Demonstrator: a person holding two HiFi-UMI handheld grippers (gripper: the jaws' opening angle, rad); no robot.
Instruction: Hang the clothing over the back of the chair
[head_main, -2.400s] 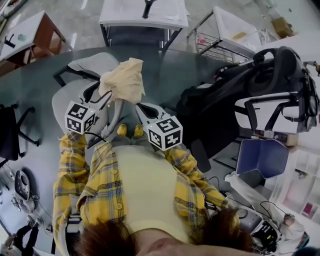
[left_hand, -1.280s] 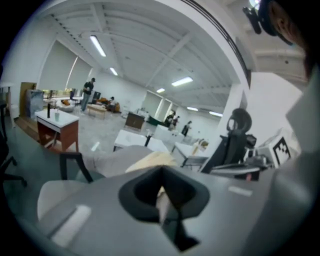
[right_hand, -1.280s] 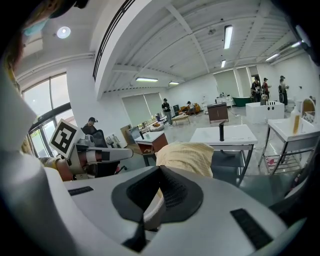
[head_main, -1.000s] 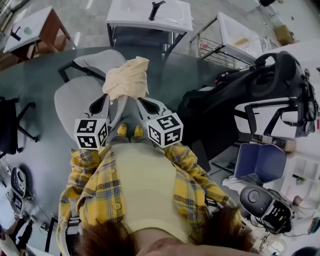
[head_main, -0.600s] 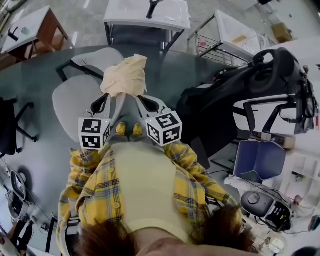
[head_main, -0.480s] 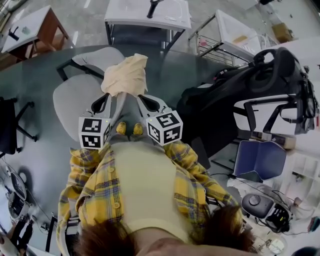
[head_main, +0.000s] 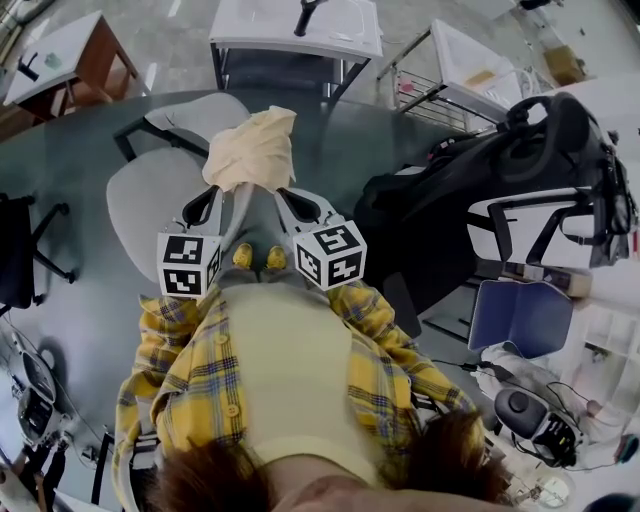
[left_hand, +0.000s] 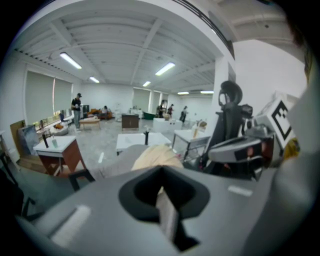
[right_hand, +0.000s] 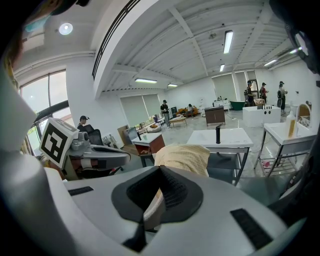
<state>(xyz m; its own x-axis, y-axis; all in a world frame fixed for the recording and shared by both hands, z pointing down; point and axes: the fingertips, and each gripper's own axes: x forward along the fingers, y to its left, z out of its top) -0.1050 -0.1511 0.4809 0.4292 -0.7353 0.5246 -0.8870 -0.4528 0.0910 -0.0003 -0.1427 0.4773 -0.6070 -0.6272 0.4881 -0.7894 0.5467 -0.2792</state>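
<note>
Task is mid-way, not done. I hold the cream garment (head_main: 252, 150) bunched up in the air in front of me, one gripper on each side of it. My left gripper (head_main: 207, 203) has its jaws pressed fully together, and the left gripper view shows a thin pale fold of the garment (left_hand: 156, 157) caught between them at the left gripper (left_hand: 162, 200). My right gripper (head_main: 287, 198) is closed the same way. In the right gripper view a cream strip runs down between the ribbed pads at the right gripper (right_hand: 150, 205), with the rest of the garment (right_hand: 184, 156) piled just beyond. The grey office chair (head_main: 140, 205) stands to the left and ahead of me, and its backrest (head_main: 195, 118) sits just beside the cloth in the head view. I can't tell whether the cloth touches the backrest yet; it looks lifted rather than resting. Done, I judge: the pick-up with both grippers and the carry to the chair. Left: spread the bundle, lay it over the top edge of the backrest so it hangs on both sides, then let go.
</note>
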